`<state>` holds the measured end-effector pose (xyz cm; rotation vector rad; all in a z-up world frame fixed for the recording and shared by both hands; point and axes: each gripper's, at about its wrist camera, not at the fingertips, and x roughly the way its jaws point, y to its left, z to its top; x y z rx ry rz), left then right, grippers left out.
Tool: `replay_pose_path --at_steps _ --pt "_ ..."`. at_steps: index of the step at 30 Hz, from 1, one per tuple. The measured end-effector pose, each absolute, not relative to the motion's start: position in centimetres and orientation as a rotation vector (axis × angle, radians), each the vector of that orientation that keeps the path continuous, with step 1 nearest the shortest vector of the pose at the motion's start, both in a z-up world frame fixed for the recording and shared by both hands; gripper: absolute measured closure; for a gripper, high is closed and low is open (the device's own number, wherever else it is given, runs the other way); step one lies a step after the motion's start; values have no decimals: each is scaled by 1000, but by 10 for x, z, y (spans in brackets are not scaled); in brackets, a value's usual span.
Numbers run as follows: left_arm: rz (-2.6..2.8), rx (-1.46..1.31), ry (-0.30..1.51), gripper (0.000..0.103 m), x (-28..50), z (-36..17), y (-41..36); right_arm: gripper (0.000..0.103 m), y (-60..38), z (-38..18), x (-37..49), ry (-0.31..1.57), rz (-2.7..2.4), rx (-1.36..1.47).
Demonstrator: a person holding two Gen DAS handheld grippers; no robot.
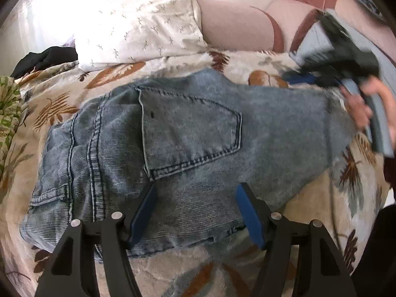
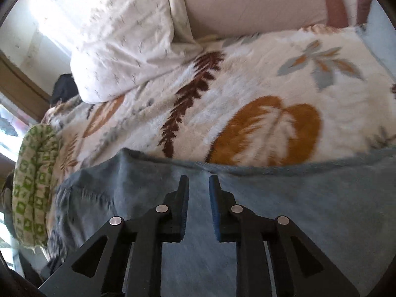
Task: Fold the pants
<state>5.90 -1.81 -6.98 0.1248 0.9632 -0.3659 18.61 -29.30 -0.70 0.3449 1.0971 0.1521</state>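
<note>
Light blue denim pants (image 1: 188, 146) lie folded on a leaf-patterned blanket (image 1: 173, 64), back pocket up, waistband at the left. My left gripper (image 1: 196, 198) is open, its blue pads spread over the near edge of the pants, holding nothing. My right gripper (image 2: 199, 185) hovers over the far right part of the pants (image 2: 297, 210), its jaws a narrow gap apart with no cloth between them. In the left wrist view the right gripper (image 1: 294, 74) is blurred at the pants' far right corner, held by a hand (image 1: 363, 104).
A white pillow (image 1: 138, 24) and a pink headboard (image 1: 235, 22) lie beyond the pants. Black clothing (image 1: 44, 59) and a green patterned cloth (image 2: 34, 183) sit at the left. The blanket (image 2: 247, 86) covers the bed.
</note>
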Motion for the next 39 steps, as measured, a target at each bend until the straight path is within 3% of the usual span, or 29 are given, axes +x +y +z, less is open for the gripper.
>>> replay_pose_path --at_steps 4,8,11,18,34,35,37,38,39 --pt "-370 100 919 33 59 -66 -19 77 -334 9 147 1054 105 378" --pt "-392 126 861 25 54 -65 -31 74 -405 17 83 960 28 565" --pt "-400 154 847 24 47 -69 -43 61 -458 22 41 879 -54 743" --pt "-334 65 851 23 31 -69 -56 61 -530 16 -7 794 -132 903" --pt "-484 167 803 23 63 -19 -182 61 -566 -45 -1 956 -111 1120" --pt "-488 170 803 23 64 -18 -188 61 -564 -46 2 965 -109 1115" --pt "-493 187 805 23 63 -17 -196 73 -560 -45 8 991 -135 1063" --pt "-498 198 805 23 64 -17 -201 87 -559 -44 9 997 -149 1038" --pt "-503 210 805 23 66 -17 -206 89 -559 -42 9 992 -151 1029"
